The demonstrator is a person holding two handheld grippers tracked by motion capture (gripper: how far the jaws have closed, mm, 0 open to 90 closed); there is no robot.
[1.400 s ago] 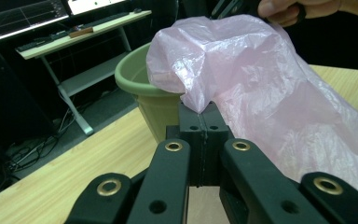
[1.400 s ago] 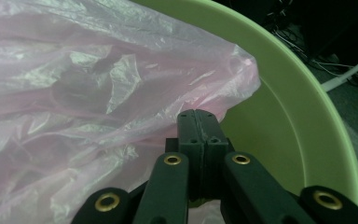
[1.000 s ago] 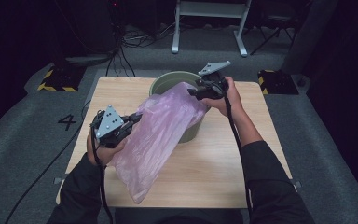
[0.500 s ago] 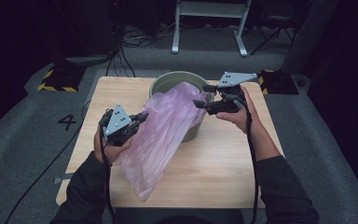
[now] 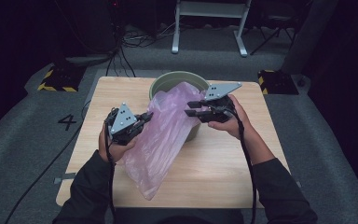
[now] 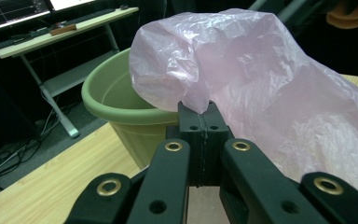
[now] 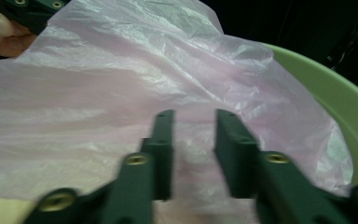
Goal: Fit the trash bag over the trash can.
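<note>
A thin pink plastic bag (image 5: 163, 135) lies draped from a green bucket (image 5: 168, 79) down across the wooden table (image 5: 242, 158). My left gripper (image 5: 145, 116) is at the bag's left side, shut on a pinch of its film, seen close in the left gripper view (image 6: 199, 107) with the bag (image 6: 270, 84) and the bucket (image 6: 107, 93) beyond. My right gripper (image 5: 191, 108) points left at the bag's upper right, beside the bucket. Its jaws (image 7: 193, 116) have just been closing and still stand apart, with bag film (image 7: 121, 84) right in front of them.
The bucket's rim (image 7: 335, 93) curves past the right jaw. The left gripper (image 7: 28, 9) and a thumb (image 7: 2, 30) sit beyond the bag. Bare tabletop lies to the right and left of the bag. A metal desk frame (image 5: 209, 28) stands on the floor behind the table.
My right gripper let go of the bag's top at the bucket, swung out to the right and nearer me, and now points back at the bag. The left gripper has stayed put.
</note>
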